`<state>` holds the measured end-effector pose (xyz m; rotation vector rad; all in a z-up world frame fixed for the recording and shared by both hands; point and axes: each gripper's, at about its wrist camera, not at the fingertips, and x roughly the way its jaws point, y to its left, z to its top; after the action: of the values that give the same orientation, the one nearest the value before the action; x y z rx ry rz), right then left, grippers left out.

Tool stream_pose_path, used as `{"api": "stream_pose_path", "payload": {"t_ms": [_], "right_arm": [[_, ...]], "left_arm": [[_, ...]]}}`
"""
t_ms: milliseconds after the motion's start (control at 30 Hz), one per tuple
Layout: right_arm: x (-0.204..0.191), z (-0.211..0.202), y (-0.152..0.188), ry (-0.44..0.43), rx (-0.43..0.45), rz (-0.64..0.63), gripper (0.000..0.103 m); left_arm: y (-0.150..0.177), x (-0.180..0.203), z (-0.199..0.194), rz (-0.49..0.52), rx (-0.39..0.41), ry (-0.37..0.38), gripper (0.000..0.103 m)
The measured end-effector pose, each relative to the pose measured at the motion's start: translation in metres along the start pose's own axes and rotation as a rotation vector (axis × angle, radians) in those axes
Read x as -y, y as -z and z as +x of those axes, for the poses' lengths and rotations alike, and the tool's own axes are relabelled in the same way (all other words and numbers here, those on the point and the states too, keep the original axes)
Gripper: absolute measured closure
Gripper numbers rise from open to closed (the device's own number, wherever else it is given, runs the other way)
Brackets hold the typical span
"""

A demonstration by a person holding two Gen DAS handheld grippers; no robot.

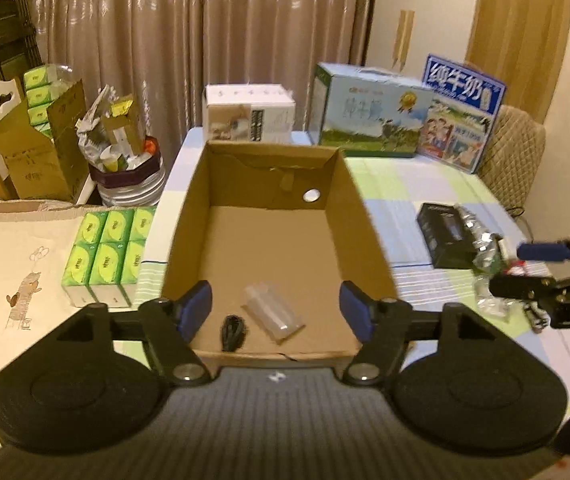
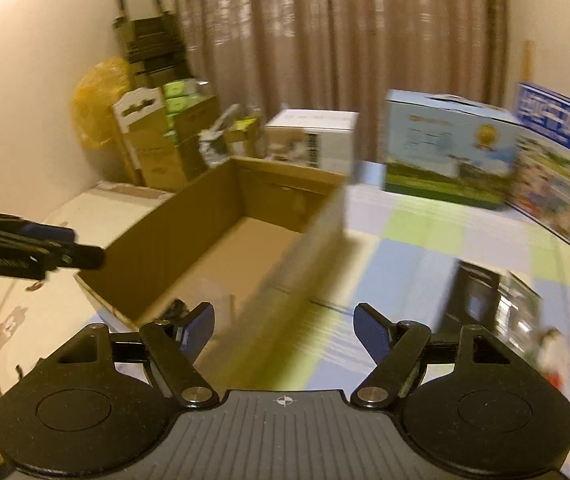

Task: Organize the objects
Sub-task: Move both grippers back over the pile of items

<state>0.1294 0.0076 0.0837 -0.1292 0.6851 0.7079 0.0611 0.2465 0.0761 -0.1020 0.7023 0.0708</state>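
Hovering over the near end of the cardboard box (image 1: 273,216), the left claw (image 1: 275,312) gapes apart, gripping nothing; a clear packet (image 1: 273,314) and black cord (image 1: 232,331) lie inside. Right claw (image 2: 285,330) spread wide too, empty, over the checked counter (image 2: 425,248).

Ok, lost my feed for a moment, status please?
Left gripper open, empty, over cardboard box. Right gripper open, empty. Clear packet and black cord in box. Black box and foil wrappers on table, nothing blocking.
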Motion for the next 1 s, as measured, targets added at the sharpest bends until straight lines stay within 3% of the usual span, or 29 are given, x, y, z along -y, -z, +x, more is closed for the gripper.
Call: {"api": "stream_pose_path", "payload": {"t_ms": [200,500,1000], "right_arm": [[0.03,-0.06,0.028,0.089,0.042,0.099,0.029],[0.058,-0.127,0.064,0.209,0.065,0.127,0.029],[0.113,-0.183,0.115,0.347,0.066,0.261,0.028]], "left_arm": [[0.01,0.037,-0.028,0.004,0.034,0.032,0.018],[0.026,0.098,-0.049,0.018,0.046,0.096,0.002],[0.041,0.169,-0.028,0.11,-0.021,0.202,0.001]]}}
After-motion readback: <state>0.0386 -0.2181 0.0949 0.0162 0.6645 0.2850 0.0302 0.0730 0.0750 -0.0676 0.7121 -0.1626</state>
